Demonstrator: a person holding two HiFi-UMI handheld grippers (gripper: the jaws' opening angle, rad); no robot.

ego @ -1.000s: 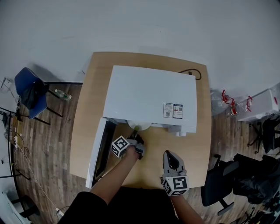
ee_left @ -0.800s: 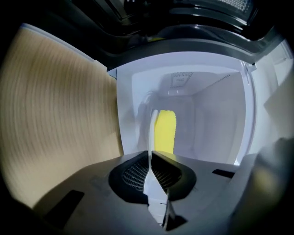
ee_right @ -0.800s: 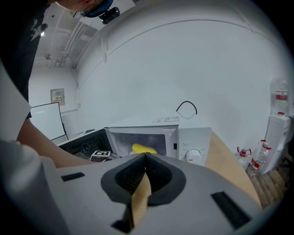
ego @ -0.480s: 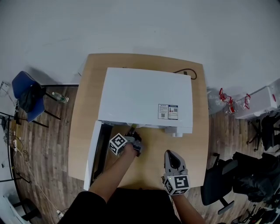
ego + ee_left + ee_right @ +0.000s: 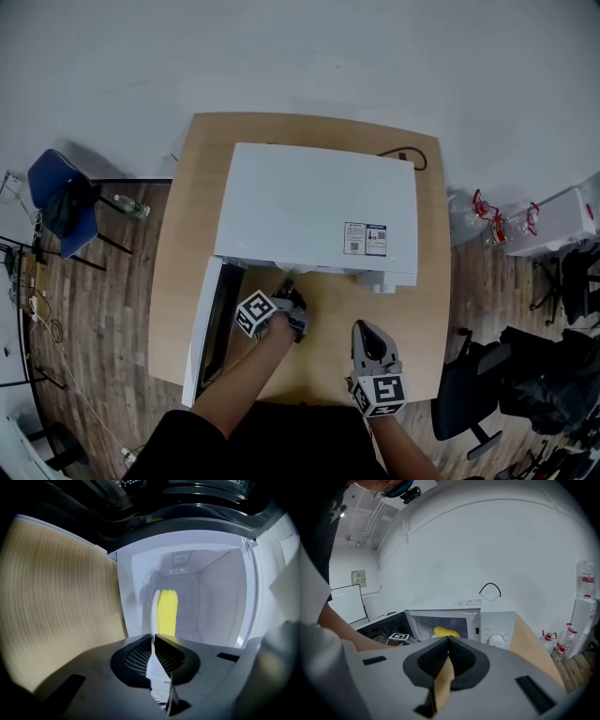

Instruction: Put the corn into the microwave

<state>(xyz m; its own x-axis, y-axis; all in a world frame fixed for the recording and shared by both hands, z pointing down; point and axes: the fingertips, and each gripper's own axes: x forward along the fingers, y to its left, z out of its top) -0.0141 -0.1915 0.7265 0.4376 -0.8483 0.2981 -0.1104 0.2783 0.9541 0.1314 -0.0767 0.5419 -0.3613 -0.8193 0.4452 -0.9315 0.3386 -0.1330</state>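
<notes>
Corn (image 5: 168,611) | lies on plate (image 5: 153,613) just ahead of left claw (image 5: 153,637), now inside microwave (image 5: 319,206); a second ago the plate poked out front | left claw pinches plate rim | right claw (image 5: 449,641) pressed together, empty | likely next: release, shut door (image 5: 208,319)
</notes>
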